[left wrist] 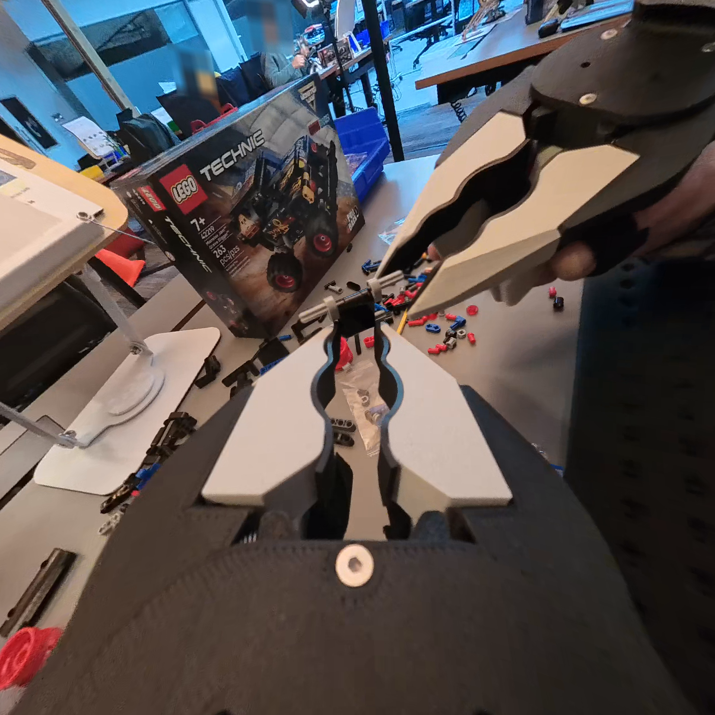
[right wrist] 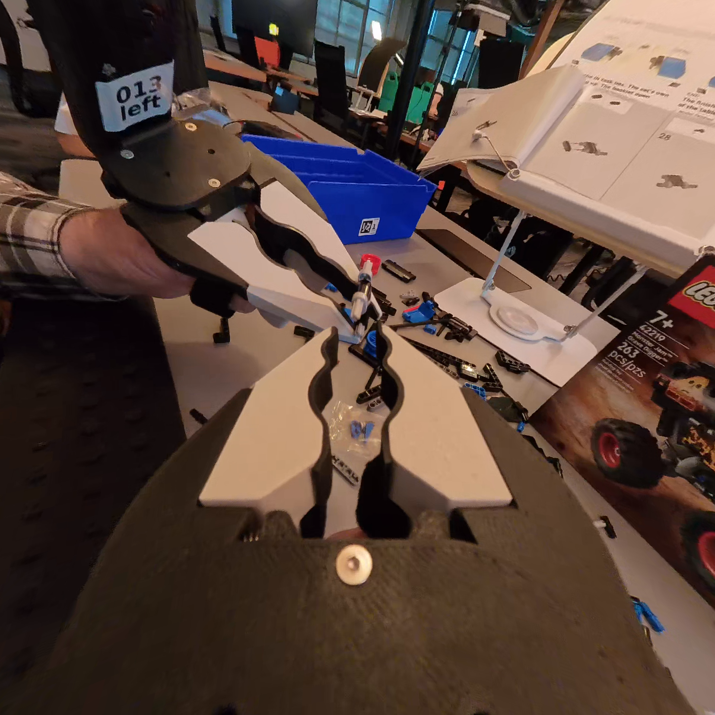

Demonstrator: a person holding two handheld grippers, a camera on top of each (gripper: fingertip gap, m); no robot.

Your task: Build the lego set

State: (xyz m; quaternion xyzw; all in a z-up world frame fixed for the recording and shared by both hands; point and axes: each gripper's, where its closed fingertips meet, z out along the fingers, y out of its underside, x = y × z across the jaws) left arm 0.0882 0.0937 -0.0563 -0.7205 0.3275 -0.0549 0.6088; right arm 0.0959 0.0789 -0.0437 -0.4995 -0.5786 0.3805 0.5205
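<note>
My left gripper (left wrist: 356, 329) is shut on a small lego assembly (left wrist: 354, 305): a black block with a dark axle through it and light grey connectors on the axle. It holds the assembly above the table. My right gripper (left wrist: 394, 296) comes in from the upper right, open, its fingertips either side of the axle's right-hand grey connector (left wrist: 383, 282). In the right wrist view my right gripper (right wrist: 356, 332) is open just short of the assembly (right wrist: 361, 298), which the left gripper (right wrist: 358, 309) holds from the left.
The lego box (left wrist: 251, 216) stands behind the assembly. A blue bin (right wrist: 348, 193) sits at the back. An instruction booklet (right wrist: 580, 135) rests on a white stand (left wrist: 127, 394). Loose red and blue pieces (left wrist: 445, 329), black beams (right wrist: 445, 360) and a small plastic bag (left wrist: 367, 406) lie on the table. My left and right fingertips are right by each other.
</note>
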